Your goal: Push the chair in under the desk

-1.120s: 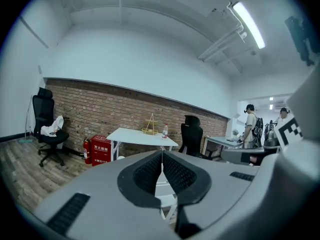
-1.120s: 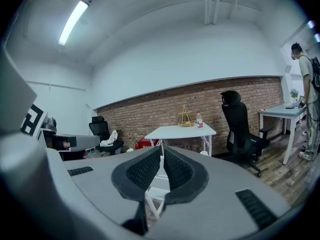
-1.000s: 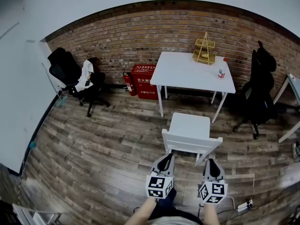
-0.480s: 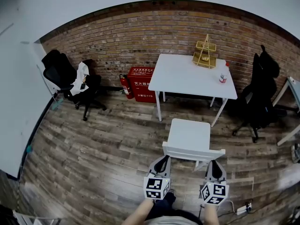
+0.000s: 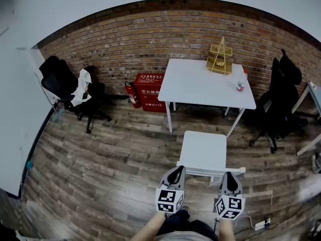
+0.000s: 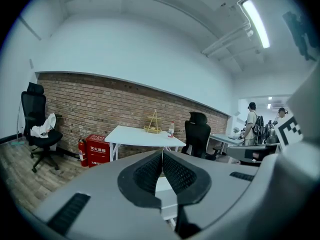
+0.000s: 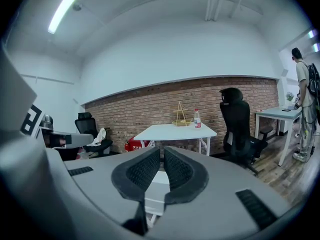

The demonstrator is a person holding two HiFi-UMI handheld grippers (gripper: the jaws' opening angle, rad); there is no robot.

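The chair (image 5: 203, 150) is plain white all over: a flat, square-cornered seat, a low back ending in a straight top rail, and thin white legs. It stands on the wood-plank floor (image 5: 100, 174) at 6 o'clock from the white surface (image 5: 200, 82), with its back toward the person. The far edge of the seat comes close to the feet of the surface's two nearer legs, and most of the seat lies out in the open.

The left gripper (image 5: 176, 170) is fully closed with nothing between its ribbed black pads, and its tip is at the 9 o'clock end of the top rail. The right gripper (image 5: 229, 175) is closed and empty too, at the 3 o'clock end of that rail. Whether either tip actually presses the rail cannot be made out.

On the surface, a gold wire tiered rack (image 5: 219, 55) stands toward 1 o'clock and a small bottle (image 5: 241, 85) toward 3 o'clock. A red cabinet (image 5: 150, 90) stands against the brick wall (image 5: 125, 44) at 9 o'clock from the surface.
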